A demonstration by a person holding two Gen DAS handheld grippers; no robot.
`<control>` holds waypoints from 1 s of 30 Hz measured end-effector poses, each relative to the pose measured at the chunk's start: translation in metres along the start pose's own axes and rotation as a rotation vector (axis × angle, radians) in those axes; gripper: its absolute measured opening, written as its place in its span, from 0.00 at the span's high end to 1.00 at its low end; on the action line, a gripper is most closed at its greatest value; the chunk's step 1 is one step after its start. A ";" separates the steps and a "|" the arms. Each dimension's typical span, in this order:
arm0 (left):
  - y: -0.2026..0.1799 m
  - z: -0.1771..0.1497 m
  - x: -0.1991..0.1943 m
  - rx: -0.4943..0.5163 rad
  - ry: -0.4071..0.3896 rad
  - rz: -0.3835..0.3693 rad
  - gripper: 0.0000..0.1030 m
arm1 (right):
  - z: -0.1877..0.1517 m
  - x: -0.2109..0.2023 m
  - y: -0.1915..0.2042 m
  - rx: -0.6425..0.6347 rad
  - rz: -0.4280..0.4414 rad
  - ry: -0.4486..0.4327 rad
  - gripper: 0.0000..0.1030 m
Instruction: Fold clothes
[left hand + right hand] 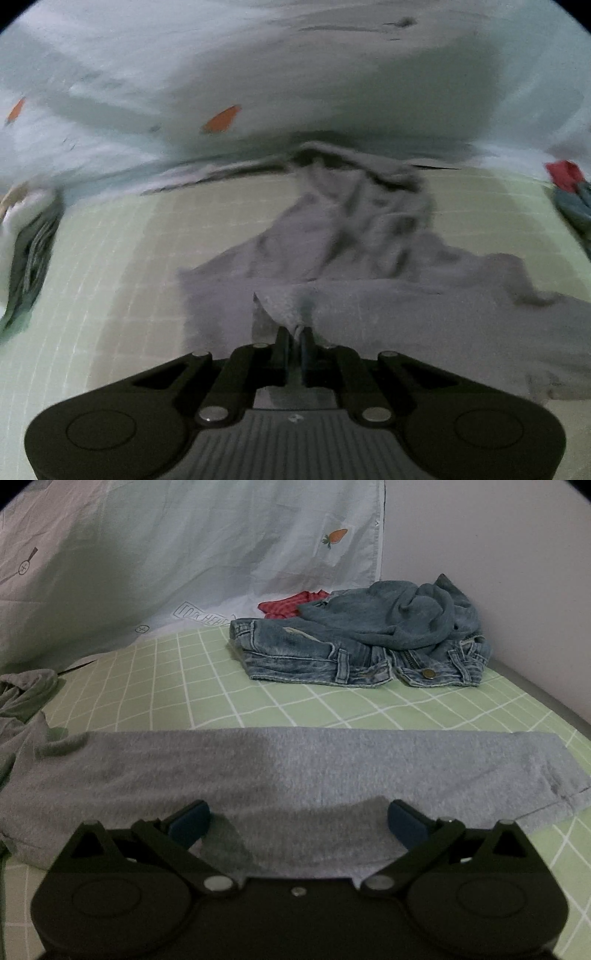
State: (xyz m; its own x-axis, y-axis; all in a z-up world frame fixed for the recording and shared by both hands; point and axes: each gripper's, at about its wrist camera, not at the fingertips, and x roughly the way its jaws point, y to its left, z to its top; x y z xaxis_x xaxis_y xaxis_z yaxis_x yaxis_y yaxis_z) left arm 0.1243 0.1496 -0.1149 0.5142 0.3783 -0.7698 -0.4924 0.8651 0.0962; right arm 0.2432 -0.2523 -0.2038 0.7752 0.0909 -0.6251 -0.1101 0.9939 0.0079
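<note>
Left gripper (294,334) is pinched tight on a fold of the grey garment (354,251), which lies crumpled across the middle of the green checked bed sheet (122,258). Striped grey clothes (31,258) sit at the sheet's left edge. Right gripper (298,821) has its jaws spread wide with nothing between them, hovering over a flat, smoothed part of the grey garment (295,764) near the front edge. Denim jeans (314,657), a blue sweater (399,616) and a red cloth (288,605) are piled at the far right corner, against a pale carrot-print blanket (221,554).
</note>
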 end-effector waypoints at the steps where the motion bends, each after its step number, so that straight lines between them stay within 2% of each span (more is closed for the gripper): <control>1: 0.008 -0.001 0.003 -0.016 0.007 0.014 0.94 | 0.000 0.000 0.000 0.000 0.000 0.000 0.00; 4: 0.024 -0.002 0.011 -0.048 0.022 0.058 0.94 | 0.000 0.000 0.000 0.000 0.000 0.000 0.00; 9: 0.038 -0.007 0.028 -0.053 0.065 0.092 0.93 | 0.000 0.000 0.000 0.001 0.001 -0.001 0.00; 15: 0.037 -0.020 0.042 -0.034 0.117 0.125 0.87 | 0.000 0.001 -0.001 0.000 0.002 -0.001 0.00; 20: 0.030 -0.027 0.049 0.011 0.134 0.166 0.77 | 0.000 0.001 0.000 0.001 0.001 0.000 0.00; 22: 0.028 -0.027 0.049 0.019 0.136 0.183 0.70 | 0.000 0.001 0.000 0.001 0.002 0.000 0.00; 26: 0.028 -0.029 0.051 0.024 0.135 0.241 0.45 | 0.000 0.001 -0.001 0.001 0.002 0.000 0.00; 30: 0.035 -0.028 0.052 0.003 0.145 0.259 0.34 | 0.001 0.001 -0.001 0.001 0.003 0.001 0.00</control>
State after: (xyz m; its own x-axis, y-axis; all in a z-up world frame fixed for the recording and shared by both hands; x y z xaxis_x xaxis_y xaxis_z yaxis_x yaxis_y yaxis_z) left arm 0.1139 0.1903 -0.1688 0.2661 0.5357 -0.8014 -0.5919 0.7469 0.3028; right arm 0.2444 -0.2528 -0.2039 0.7743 0.0941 -0.6257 -0.1119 0.9937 0.0109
